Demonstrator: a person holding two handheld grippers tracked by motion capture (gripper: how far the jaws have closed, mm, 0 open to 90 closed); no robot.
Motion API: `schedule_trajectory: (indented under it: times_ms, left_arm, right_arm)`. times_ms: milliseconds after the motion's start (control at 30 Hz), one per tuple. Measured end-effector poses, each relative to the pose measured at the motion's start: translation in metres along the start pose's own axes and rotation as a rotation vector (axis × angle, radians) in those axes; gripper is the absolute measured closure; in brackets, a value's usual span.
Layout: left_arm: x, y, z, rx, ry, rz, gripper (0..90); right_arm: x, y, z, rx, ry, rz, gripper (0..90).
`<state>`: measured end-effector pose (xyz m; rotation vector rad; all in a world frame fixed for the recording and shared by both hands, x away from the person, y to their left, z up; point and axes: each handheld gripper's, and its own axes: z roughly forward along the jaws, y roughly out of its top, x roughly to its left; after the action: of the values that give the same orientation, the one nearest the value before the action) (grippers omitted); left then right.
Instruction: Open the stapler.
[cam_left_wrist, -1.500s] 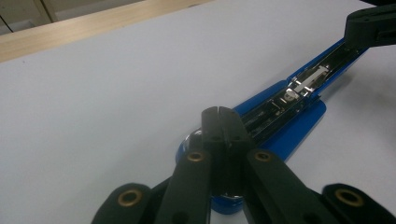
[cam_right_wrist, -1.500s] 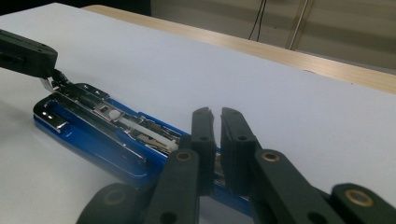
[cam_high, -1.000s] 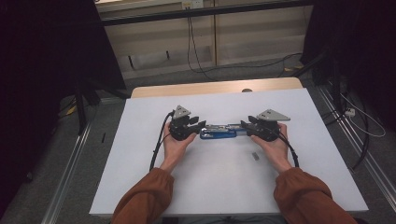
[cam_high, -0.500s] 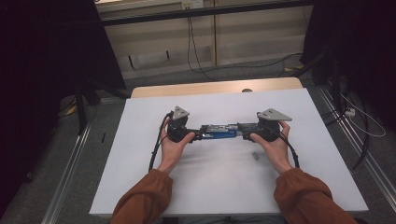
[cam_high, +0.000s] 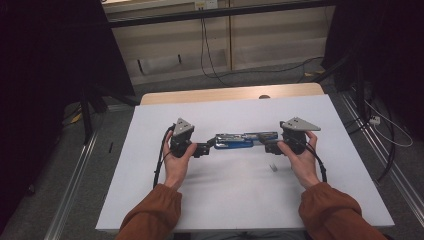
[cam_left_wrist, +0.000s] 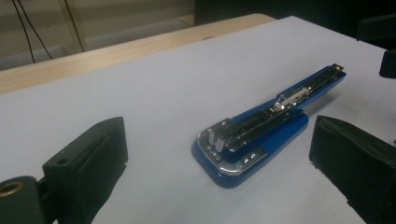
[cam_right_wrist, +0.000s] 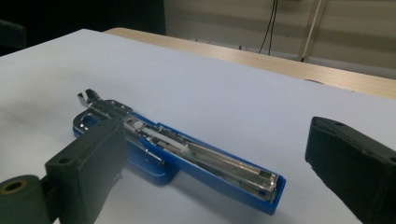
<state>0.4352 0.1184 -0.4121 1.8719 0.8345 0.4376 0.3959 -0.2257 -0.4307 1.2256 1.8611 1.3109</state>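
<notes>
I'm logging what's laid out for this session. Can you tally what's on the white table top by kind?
Blue stapler, opened out flat: 1
Small pale bit near the right hand, too small to identify: 1
Hand-held tongs: 2, left and right, both open
Total: 4

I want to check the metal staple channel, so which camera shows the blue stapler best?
The left gripper view: the stapler lies whole and sharp between the open jaws, channel up. The right gripper view has one jaw covering part of it. The high view shows it small.
</notes>
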Motion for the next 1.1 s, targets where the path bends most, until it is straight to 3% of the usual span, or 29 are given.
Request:
schedule_trajectory:
  times_ms: [200,333,633,933,1100]
  left_arm:
    - [-0.004,-0.005,-0.01,0.005,0.014,0.015,4.5]
    - [-0.006,-0.01,-0.017,0.007,0.005,-0.001,4.5]
    - [-0.008,-0.022,-0.042,-0.002,0.025,0.032,3.6]
    - [-0.002,-0.038,-0.066,-0.006,0.039,-0.008,3.6]
    - [-0.006,-0.045,-0.081,-0.026,0.053,-0.006,3.5]
  right_arm:
    - [0.0,-0.003,-0.007,-0.008,-0.004,0.003,5.2]
    - [-0.001,-0.003,-0.011,-0.015,0.001,0.019,6.3]
    - [-0.005,-0.01,-0.025,-0.01,-0.001,0.018,5.8]
    - [-0.009,-0.019,-0.038,0.003,0.01,0.023,6.6]
    - [-0.01,-0.021,-0.042,0.003,0.013,0.021,6.7]
